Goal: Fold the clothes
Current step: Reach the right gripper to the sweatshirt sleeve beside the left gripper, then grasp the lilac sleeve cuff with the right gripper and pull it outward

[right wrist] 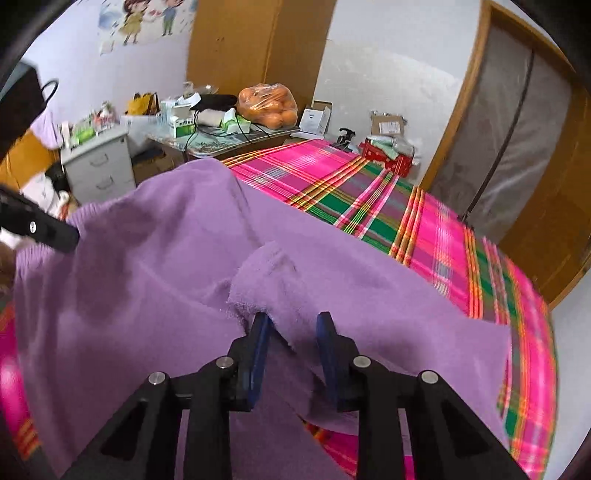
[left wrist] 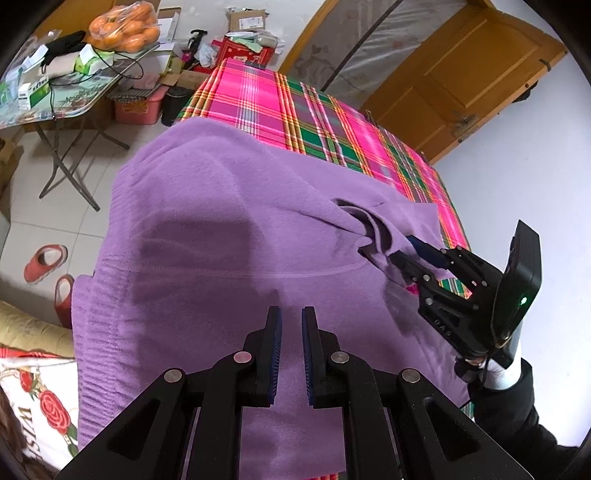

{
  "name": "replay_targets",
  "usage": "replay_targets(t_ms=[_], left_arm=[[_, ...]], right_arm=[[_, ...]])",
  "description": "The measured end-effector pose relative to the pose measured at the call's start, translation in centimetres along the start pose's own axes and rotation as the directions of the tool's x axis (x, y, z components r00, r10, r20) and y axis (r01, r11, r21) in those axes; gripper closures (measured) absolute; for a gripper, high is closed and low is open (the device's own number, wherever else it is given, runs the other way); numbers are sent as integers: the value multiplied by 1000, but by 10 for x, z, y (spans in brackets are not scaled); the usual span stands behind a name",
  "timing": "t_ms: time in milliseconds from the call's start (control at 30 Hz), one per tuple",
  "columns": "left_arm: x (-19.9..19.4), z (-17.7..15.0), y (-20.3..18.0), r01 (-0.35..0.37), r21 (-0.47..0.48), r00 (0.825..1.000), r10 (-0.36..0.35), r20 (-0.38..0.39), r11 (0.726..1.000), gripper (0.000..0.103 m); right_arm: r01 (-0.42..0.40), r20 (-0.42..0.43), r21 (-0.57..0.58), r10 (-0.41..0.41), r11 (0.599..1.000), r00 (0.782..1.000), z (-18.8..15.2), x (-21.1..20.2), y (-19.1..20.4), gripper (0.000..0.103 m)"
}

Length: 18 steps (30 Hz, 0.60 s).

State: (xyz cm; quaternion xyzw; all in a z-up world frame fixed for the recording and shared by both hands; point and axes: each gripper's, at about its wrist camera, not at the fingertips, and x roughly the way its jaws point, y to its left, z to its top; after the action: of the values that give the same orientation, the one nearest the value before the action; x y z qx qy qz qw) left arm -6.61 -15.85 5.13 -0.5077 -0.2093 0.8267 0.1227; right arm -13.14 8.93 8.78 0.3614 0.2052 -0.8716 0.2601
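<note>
Your right claw (right wrist: 291,319) stands apart around a raised fold of the purple sweater (left wrist: 229,221) (spread on the plaid bedsheet (left wrist: 314,110)); your left claw (left wrist: 291,314) hovers slightly apart, empty.

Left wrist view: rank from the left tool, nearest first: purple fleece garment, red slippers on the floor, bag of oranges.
1. Purple fleece garment: directly under and ahead of the left tool.
2. Red slippers: on the floor, left of the bed.
3. Bag of oranges: on the folding table, far upper left.
</note>
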Motion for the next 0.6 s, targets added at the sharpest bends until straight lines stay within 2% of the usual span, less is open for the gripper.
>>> replay_targets(t_ms=[133,200,233,333,500,600], left_arm=[[1,0,-2,4,8,1000,-4,-6,1000,92],[1,0,-1,2,6,1000,-2,-7,1000,92],[1,0,-1,2,4,1000,-2,-7,1000,92],[1,0,1,0,-1,1000,0,-7,1000,92],[3,-1,2,-1,-2,1000,1,-15,1000,92],[4,0,2,-4,-3,1000,4,-17,1000,92]], right_arm=[[-5,-18,-7,5,1000,1000,2,10,0,75],[-15,-31,-24,14,1000,999,2,14,4,93],[-15,-31,-26,14,1000,999,3,16,4,98],[-25,-3,25,25,999,1000,5,10,-6,98],[41,77,172,-55,984,996,8,-16,-57,98],[108,97,302,-143,947,985,1,-35,-107,98]])
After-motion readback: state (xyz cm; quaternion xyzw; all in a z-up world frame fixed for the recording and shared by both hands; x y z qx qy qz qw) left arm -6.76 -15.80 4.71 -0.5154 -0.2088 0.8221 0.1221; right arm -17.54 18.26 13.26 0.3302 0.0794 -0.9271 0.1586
